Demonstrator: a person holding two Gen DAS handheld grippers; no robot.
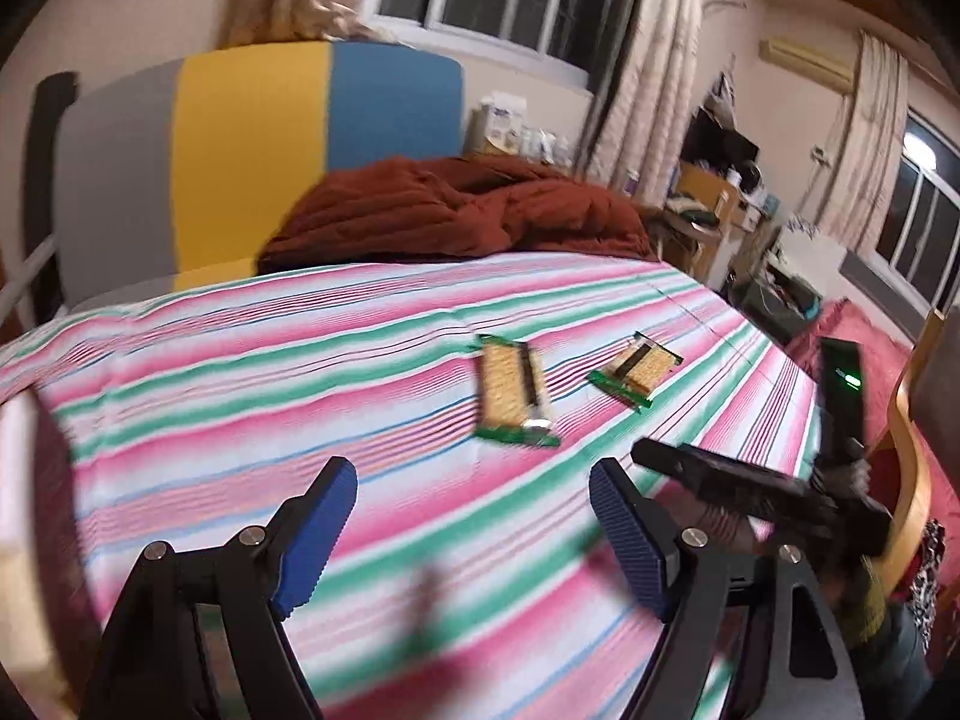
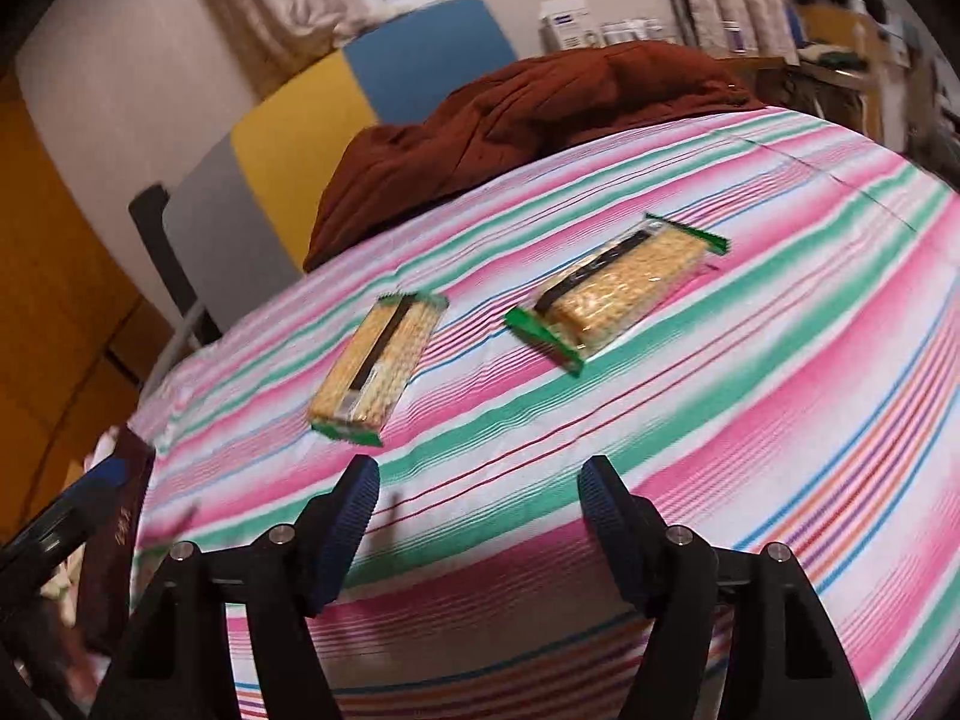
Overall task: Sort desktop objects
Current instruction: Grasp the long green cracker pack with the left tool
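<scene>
You have both grippers above the striped sheet, and neither has anything in it. Your left gripper, at the bottom of the left wrist view, stands wide open with only sheet showing between its blue pads. Your right gripper, at the bottom of the right wrist view, is spread just as wide and is also empty.

The two cracker packs lie untouched on the sheet. In the right wrist view the near pack sits just left of centre, above your left-hand pad, and the far pack lies up and to the right of it, close by but apart. In the left wrist view they show at centre right, near pack and far pack, beyond your open fingers. A brown blanket is heaped toward the top of the frame.

Judging from this, the sorting has hardly begun: no pack is gripped, stacked or set aside, and I see no bin or marked place for them. Both packs are yours to pick up, and the near one looks the easier first reach. The frames are blurred, so fine detail is uncertain.
</scene>
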